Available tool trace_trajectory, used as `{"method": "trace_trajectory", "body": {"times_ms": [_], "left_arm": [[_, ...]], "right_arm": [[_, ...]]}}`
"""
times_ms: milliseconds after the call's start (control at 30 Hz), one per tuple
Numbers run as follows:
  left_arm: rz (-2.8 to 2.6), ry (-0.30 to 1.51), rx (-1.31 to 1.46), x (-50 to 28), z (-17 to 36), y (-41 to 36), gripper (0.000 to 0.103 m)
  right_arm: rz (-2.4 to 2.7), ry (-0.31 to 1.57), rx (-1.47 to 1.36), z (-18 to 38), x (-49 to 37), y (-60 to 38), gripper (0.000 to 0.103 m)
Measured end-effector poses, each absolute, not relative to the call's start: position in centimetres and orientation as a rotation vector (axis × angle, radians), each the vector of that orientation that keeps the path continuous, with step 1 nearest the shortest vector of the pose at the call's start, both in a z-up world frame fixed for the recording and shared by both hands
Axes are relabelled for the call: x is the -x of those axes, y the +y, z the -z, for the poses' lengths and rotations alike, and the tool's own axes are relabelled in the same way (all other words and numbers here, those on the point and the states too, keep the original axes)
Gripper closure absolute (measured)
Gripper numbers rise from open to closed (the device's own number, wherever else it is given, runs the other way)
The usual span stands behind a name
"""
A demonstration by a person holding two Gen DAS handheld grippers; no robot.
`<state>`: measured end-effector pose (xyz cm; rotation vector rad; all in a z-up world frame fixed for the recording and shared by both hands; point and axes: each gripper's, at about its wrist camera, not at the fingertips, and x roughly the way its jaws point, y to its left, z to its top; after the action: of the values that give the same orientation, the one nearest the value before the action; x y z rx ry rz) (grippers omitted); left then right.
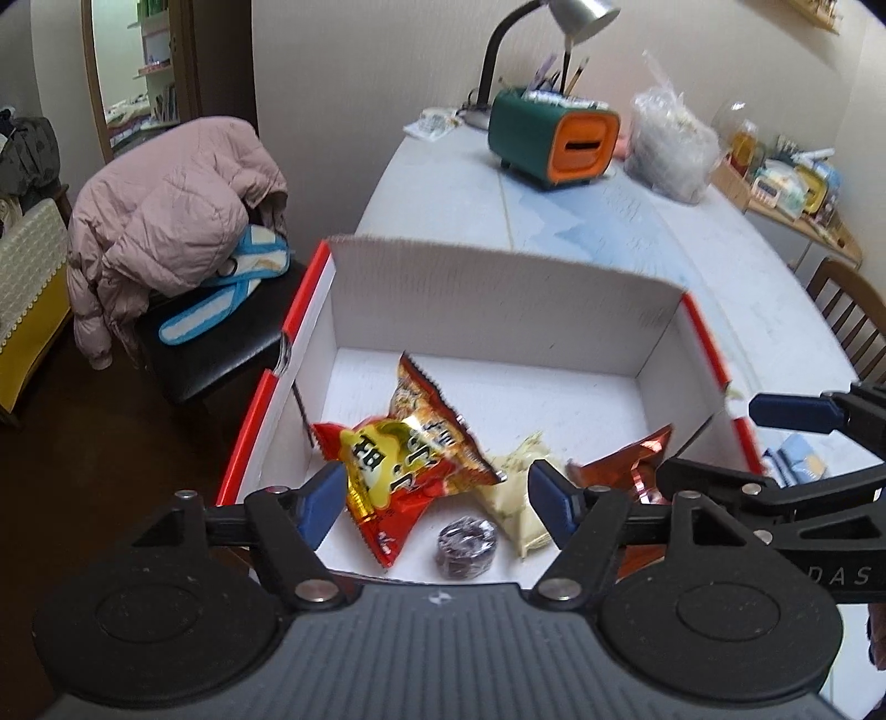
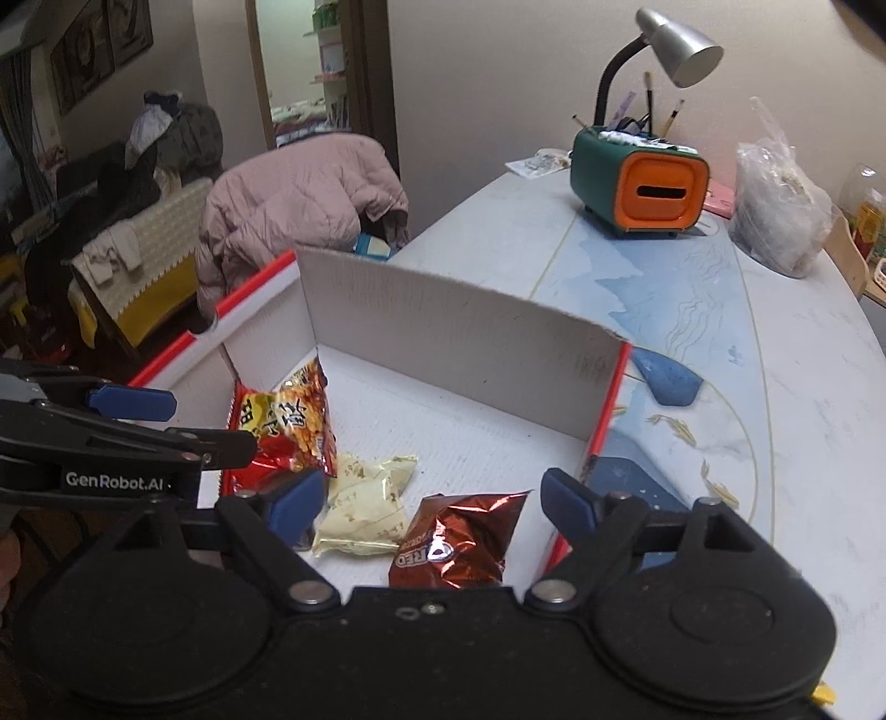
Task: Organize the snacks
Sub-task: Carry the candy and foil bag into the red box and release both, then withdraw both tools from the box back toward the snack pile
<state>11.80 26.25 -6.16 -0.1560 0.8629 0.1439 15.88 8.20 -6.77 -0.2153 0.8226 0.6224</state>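
A white cardboard box with red outer edges lies open on the table. In it are a red and yellow snack bag, a cream packet, a copper-red foil packet and a small dark round wrapped snack. My left gripper hangs open over the near left of the box; the red and yellow bag lies below and between its pads, not gripped. My right gripper is open above the foil packet and the cream packet, holding nothing.
On the pale table behind the box stand a green and orange desk organiser, a grey lamp and a filled clear plastic bag. A chair with a pink jacket is left of the table. A wooden chair is at the right.
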Motion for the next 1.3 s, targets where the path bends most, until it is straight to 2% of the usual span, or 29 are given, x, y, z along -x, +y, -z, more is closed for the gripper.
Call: {"method": "trace_trajectory", "body": {"times_ms": [67, 133, 200, 467, 567, 700, 800, 1300], "left_arm": [[-0.136, 0.840, 0.161, -11.5, 5.6, 25.9, 0.030], [-0.131, 0.820, 0.165, -11.1, 5.1, 25.5, 0.027], [-0.122, 0.798, 0.165, -10.8, 4.6, 25.0, 0.026], [-0.046, 0.743, 0.151, -9.9, 3.0, 21.5, 0.021], [-0.013, 0.730, 0.158, -9.7, 2.6, 20.0, 0.015], [0.030, 0.718, 0.179, -9.5, 2.5, 17.6, 0.014], [0.054, 0.731, 0.203, -9.9, 2.8, 16.0, 0.006], [0.084, 0.848, 0.157, -12.4, 6.9, 6.4, 0.006]], "right_arm": [[-0.622, 0.811, 0.197, 6.2, -15.6, 7.6, 0.013], [-0.623, 0.788, 0.183, 5.6, -15.1, 6.9, 0.004], [-0.619, 0.764, 0.168, 5.0, -14.6, 6.2, 0.002], [-0.607, 0.702, 0.122, 2.8, -12.6, 2.5, 0.000], [-0.591, 0.686, 0.107, 2.3, -11.9, 0.6, 0.000], [-0.572, 0.667, 0.109, 2.0, -11.2, -2.8, 0.000], [-0.540, 0.667, 0.116, 2.1, -10.8, -5.6, 0.000], [-0.483, 0.787, 0.149, 7.0, -11.3, -17.3, 0.001]]}}
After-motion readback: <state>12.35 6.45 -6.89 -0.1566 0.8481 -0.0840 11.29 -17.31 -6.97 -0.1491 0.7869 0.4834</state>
